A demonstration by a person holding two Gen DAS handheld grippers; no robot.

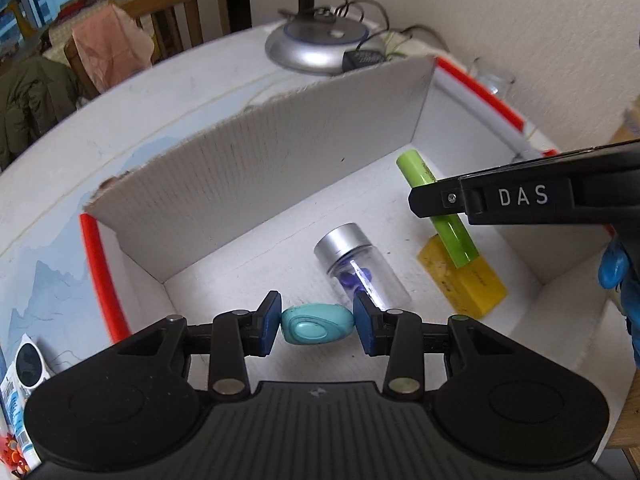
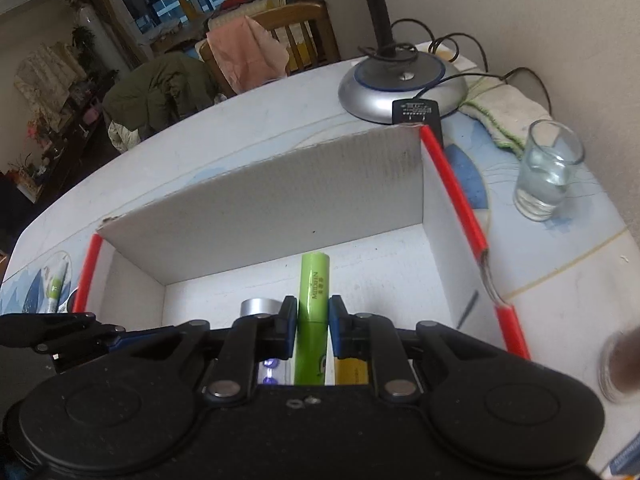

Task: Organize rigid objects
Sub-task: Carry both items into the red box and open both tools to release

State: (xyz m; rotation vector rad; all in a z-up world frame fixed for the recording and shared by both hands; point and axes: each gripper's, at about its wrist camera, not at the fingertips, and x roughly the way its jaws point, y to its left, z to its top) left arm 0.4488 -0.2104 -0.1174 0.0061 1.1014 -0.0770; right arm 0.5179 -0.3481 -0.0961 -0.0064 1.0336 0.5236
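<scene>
A teal oval case, judged light, rigid and slippery, is clamped endwise by the left gripper over the white box; the green tube is gripped mid-length by the right gripper.

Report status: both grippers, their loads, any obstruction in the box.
Left gripper shut on teal oval case. Right gripper shut on green cylindrical tube. Both over white cardboard box. Clear silver-capped vial and yellow block already lie inside.
</scene>
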